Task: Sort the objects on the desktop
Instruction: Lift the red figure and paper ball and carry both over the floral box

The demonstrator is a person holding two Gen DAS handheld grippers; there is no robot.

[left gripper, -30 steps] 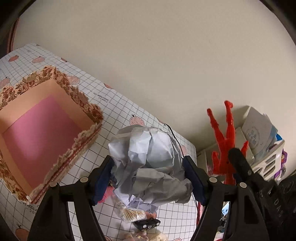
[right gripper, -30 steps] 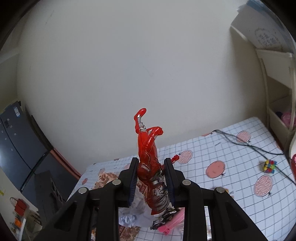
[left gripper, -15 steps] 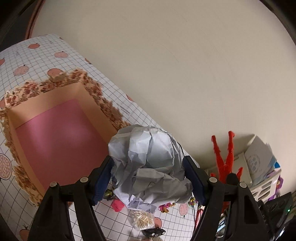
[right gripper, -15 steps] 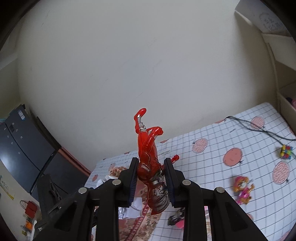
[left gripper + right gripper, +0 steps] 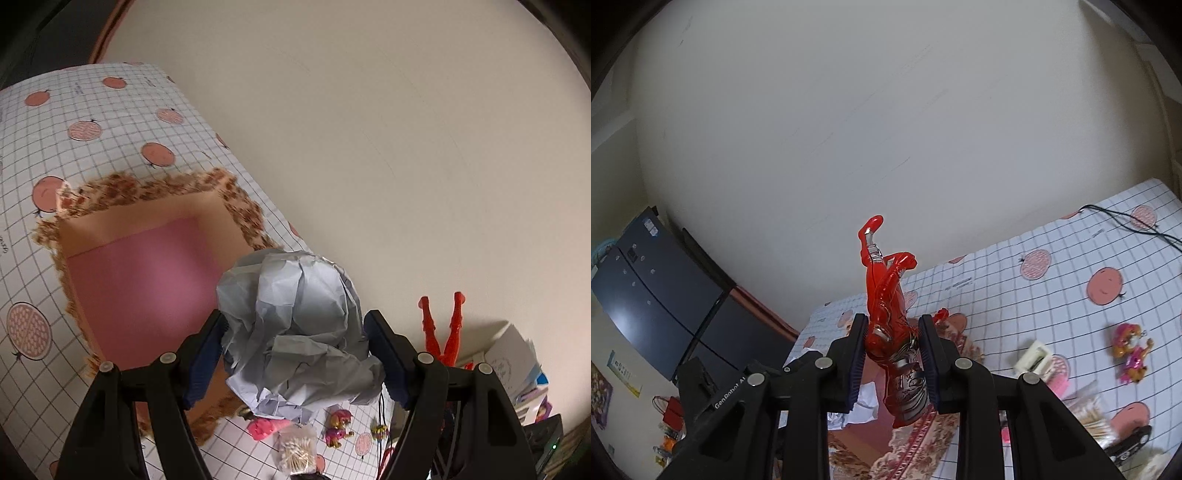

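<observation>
My left gripper (image 5: 295, 343) is shut on a big ball of crumpled grey paper (image 5: 295, 332), held above the near right corner of an open box (image 5: 140, 280) with a pink floor and a floral brown rim. My right gripper (image 5: 892, 332) is shut on a red and silver action figure (image 5: 890, 325), head down with its legs up; the same figure (image 5: 443, 332) shows at the right of the left wrist view. The box's rim (image 5: 923, 454) and the crumpled paper (image 5: 864, 402) show under the right gripper.
On the checked tablecloth (image 5: 1052, 295) lie a pink toy dog (image 5: 1130, 354), a bag of cotton swabs (image 5: 295, 450), a pink item (image 5: 264, 430), a small white case (image 5: 1034, 358), a black toy car (image 5: 1126, 446) and a black cable (image 5: 1126, 225). White shelves with papers (image 5: 513, 369) stand right.
The left gripper has carried the paper ball sideways over the box, which now lies more beneath it. The right gripper has moved left with the figure, so the toy dog now shows at its right.
</observation>
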